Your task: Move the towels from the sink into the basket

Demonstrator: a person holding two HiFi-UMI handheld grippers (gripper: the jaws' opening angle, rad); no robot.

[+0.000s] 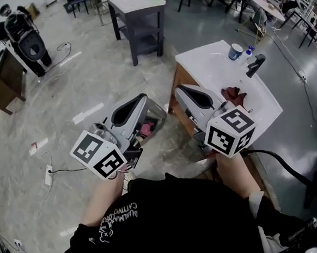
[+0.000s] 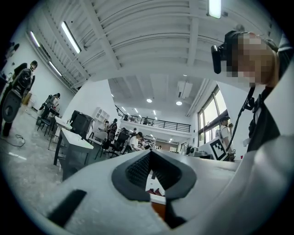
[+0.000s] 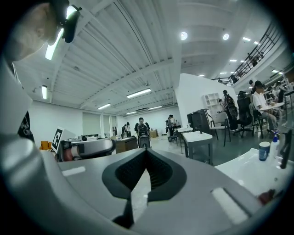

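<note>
A dark red towel (image 1: 233, 94) lies in the basin of the white sink counter (image 1: 208, 64) at the right. It also shows as a red patch, the towel (image 3: 266, 196), at the right gripper view's lower right. On the floor left of the counter stands the basket (image 1: 159, 115) with a pink towel (image 1: 147, 129) in it. My left gripper (image 1: 143, 97) hovers over the basket, shut and empty. My right gripper (image 1: 180, 87) is over the counter's near left corner, also shut with nothing held. In each gripper view the pads meet: left gripper (image 2: 150, 153), right gripper (image 3: 146, 150).
A black faucet (image 1: 256, 65), a cup (image 1: 235, 51) and a blue bottle (image 1: 250, 50) stand at the sink's far side. A dark table (image 1: 137, 21) stands beyond on the grey floor. A wooden desk (image 1: 2, 81) is at the far left. Cables (image 1: 58, 170) lie on the floor.
</note>
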